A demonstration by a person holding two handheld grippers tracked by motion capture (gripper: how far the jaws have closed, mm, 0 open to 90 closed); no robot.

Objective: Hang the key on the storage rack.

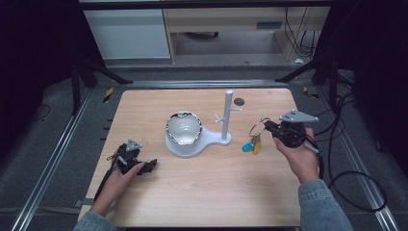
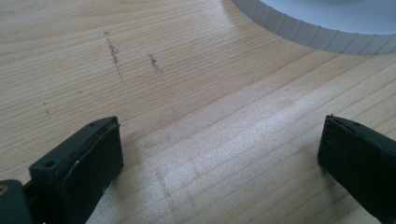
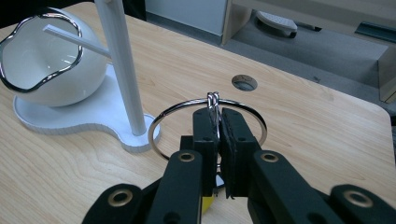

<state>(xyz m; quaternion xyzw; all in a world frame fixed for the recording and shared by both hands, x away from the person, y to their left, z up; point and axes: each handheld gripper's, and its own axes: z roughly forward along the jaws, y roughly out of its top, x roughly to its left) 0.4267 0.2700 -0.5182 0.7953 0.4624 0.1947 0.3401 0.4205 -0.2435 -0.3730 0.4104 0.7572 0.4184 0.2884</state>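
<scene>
The right gripper (image 3: pixel 218 122) pinches a key ring (image 3: pixel 163 116) tight (keys (image 1: pixel 252 144) dangle, mostly hidden below). The left gripper (image 2: pixel 219 154) rests wide open on the table (image 2: pixel 187 93).

Black claws (image 1: pixel 265 126) — denim sleeves (image 1: pixel 322 204)

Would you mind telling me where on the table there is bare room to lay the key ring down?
The near strip of table between the two hands is bare, and so is the far left corner behind the bowl. The middle is crowded: bowl and white stand share one base, and the right tongs hold the key ring just beside it.
</scene>
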